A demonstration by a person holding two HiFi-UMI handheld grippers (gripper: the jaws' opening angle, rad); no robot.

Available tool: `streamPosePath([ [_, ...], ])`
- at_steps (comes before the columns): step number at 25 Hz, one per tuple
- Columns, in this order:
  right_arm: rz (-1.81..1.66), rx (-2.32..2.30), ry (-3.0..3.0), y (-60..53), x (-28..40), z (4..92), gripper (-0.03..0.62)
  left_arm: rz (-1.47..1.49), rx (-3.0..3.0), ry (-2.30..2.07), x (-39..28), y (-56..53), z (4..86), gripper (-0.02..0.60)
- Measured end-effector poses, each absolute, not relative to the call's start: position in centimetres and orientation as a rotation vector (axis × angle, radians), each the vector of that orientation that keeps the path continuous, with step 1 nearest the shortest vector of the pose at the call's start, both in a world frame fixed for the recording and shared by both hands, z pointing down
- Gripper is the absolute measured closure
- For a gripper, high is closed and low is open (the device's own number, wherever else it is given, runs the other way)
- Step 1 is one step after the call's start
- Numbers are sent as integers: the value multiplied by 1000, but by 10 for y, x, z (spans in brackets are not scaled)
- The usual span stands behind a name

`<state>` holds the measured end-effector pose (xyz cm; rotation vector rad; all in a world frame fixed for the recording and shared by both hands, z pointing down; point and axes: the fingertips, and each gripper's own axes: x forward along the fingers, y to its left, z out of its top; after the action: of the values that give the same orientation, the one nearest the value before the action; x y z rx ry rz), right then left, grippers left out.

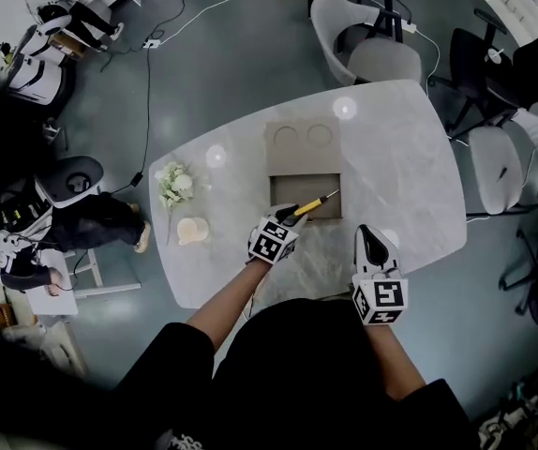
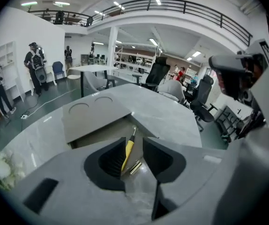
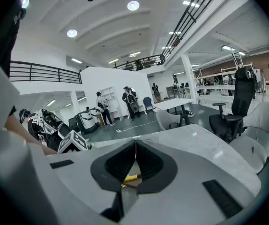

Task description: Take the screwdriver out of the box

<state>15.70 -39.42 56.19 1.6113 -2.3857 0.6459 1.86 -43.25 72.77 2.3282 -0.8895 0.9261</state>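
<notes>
Left gripper view: the left gripper (image 2: 134, 144) has its fingers apart with the yellow-handled screwdriver (image 2: 128, 150) between them, lying at the near edge of the box (image 2: 94, 118). The right gripper (image 3: 135, 144) has its fingers together. Closing off-centre could nudge the handle so it rolls deeper inside.

Bright, even light comes from the round white ceiling lamps (image 3: 133, 5) and from long strips. On the pale grey marble-look oval table (image 1: 410, 176) it makes round spots of glare, and the shadows are soft. All views bend strongly at the edges and have black corners. The dark grey left gripper (image 2: 134, 142) looks a little soft, being close to the lens.
</notes>
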Motion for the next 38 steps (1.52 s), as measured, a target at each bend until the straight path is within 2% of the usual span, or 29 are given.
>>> streamPosePath([
  [11, 797, 1592, -2300, -410, 183, 599, 582, 1211, 2159, -651, 29, -452, 818, 439],
  [22, 812, 1691, -2236, -430, 221, 610, 582, 1476, 2095, -552, 33, -445, 861, 442],
  [26, 809, 1695, -2232, -428, 222, 611, 582, 1564, 2106, -521, 33, -444, 868, 482],
  [38, 775, 1738, -2230, -403, 231, 602, 582, 1548, 2185, -623, 28, -448, 848, 494],
])
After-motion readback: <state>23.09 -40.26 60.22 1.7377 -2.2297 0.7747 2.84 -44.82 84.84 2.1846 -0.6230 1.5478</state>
